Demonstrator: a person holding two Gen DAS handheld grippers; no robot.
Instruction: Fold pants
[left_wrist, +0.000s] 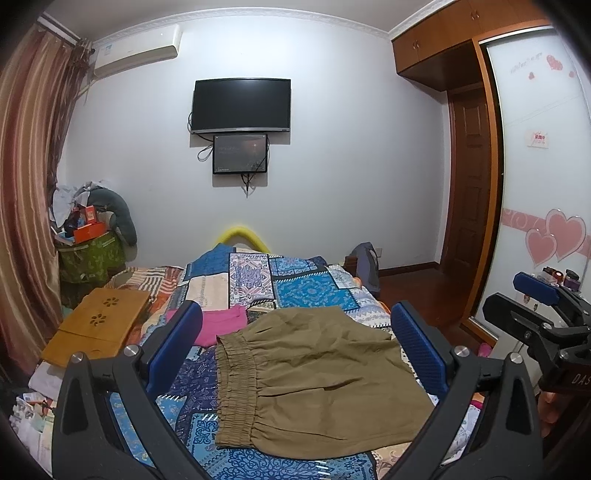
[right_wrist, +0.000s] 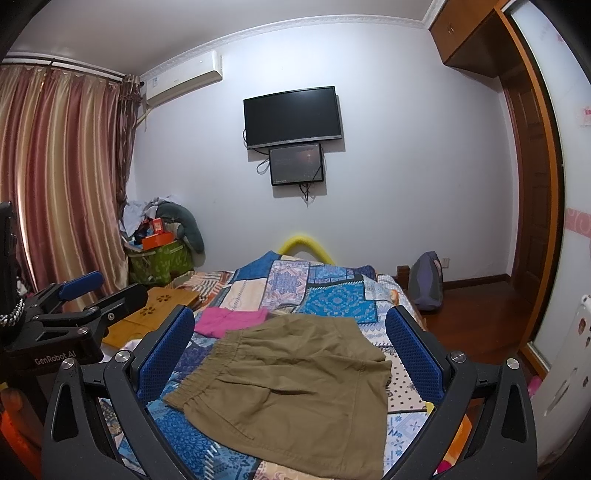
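Olive-brown pants (left_wrist: 317, 376) lie folded flat on the patterned blue bedspread (left_wrist: 295, 280), elastic waistband to the left. They also show in the right wrist view (right_wrist: 295, 380). My left gripper (left_wrist: 295, 343) is open and empty, held above the pants. My right gripper (right_wrist: 290, 347) is open and empty, also above them. The right gripper shows at the right edge of the left wrist view (left_wrist: 535, 295). The left gripper shows at the left of the right wrist view (right_wrist: 85, 291).
A pink garment (left_wrist: 218, 325) lies beyond the pants. A wooden lap tray (left_wrist: 99, 325) sits on the bed's left side. A green bag with clutter (left_wrist: 88, 254) stands by the curtain. A backpack (right_wrist: 426, 280) and wardrobe (left_wrist: 535, 166) are to the right.
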